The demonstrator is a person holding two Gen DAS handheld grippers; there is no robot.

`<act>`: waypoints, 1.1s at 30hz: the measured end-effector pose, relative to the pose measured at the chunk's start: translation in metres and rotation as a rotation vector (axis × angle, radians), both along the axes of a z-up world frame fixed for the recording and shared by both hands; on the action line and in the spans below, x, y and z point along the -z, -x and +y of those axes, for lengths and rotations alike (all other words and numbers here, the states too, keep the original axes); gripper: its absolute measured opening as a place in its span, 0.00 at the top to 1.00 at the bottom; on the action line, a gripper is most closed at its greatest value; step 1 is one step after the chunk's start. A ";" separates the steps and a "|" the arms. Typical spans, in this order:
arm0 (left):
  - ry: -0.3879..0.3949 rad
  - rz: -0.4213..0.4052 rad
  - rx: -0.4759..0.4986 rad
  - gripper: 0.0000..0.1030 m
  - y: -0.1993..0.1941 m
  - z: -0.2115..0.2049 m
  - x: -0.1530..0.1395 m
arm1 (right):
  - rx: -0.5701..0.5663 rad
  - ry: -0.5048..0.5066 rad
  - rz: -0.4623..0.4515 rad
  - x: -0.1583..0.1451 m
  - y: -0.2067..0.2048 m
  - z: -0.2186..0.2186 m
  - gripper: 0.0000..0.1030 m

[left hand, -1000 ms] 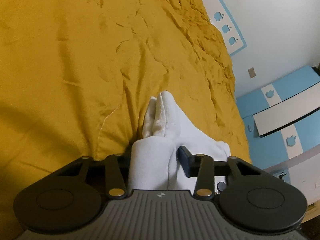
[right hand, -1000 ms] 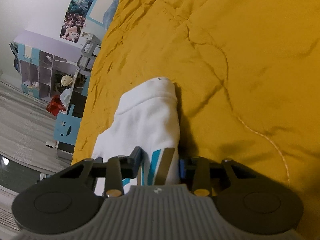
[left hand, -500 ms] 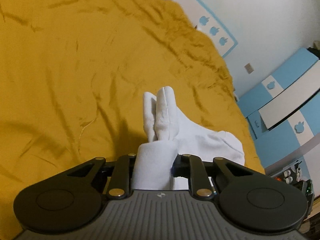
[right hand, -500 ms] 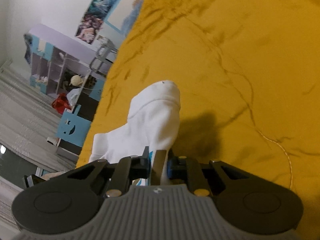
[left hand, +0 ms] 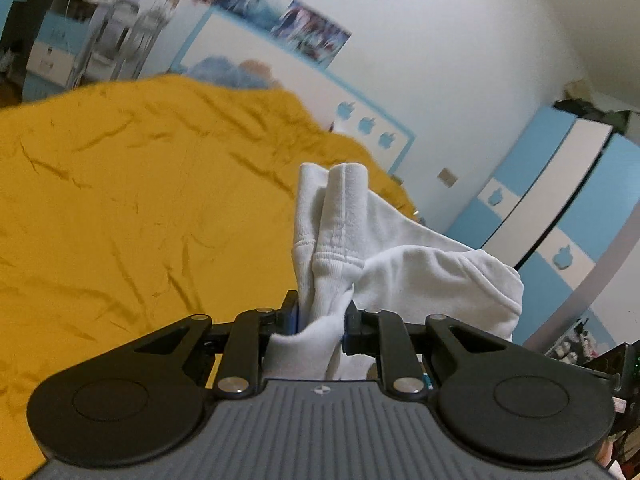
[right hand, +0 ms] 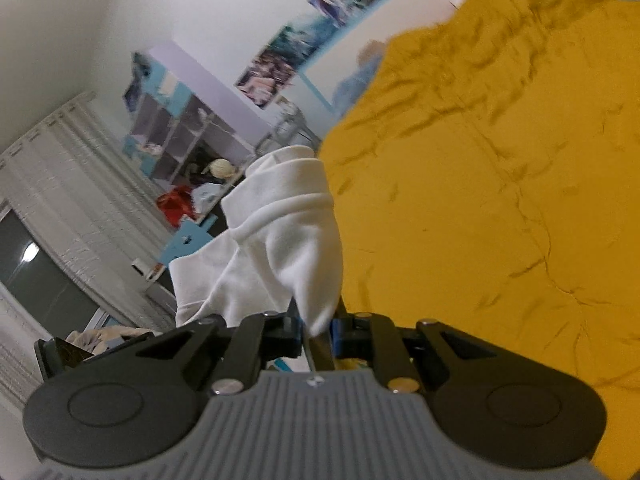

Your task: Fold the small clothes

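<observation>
A small white garment (left hand: 340,232) hangs in the air above the mustard-yellow bedspread (left hand: 132,208), held at both ends. My left gripper (left hand: 322,312) is shut on one bunched end, whose ribbed cuff stands up in front of the jaws. In the right wrist view my right gripper (right hand: 318,322) is shut on the other end of the white garment (right hand: 288,240), which rises in soft folds ahead of the jaws. A blue and grey stripe shows just behind the right jaws. The cloth between the two grips sags to the side.
The yellow bedspread (right hand: 500,200) fills the area below, wrinkled. A blue and white wardrobe (left hand: 560,208) stands on the right. Shelves with toys (right hand: 188,152), a white curtain (right hand: 60,208) and posters (left hand: 308,36) line the walls. A blue pillow (left hand: 228,74) lies at the bed's head.
Both grippers closed on the garment's ends and lifted it off the bedspread. The views have tipped up from the bed toward the walls and furniture.
</observation>
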State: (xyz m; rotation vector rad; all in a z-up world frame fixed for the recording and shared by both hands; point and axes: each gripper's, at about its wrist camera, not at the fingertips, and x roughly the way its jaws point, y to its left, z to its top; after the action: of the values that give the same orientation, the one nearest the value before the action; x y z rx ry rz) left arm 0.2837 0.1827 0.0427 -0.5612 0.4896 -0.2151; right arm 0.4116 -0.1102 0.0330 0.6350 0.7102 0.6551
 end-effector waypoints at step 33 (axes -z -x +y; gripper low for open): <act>0.043 0.174 0.196 0.80 0.031 -0.053 0.050 | -0.015 0.080 0.162 -0.004 0.142 -0.109 0.93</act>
State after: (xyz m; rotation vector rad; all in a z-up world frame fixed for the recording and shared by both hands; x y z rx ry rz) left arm 0.2529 0.1293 -0.0070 -0.5767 0.7110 -0.3660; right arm 0.2696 -0.2191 0.0366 0.6138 0.8878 0.5904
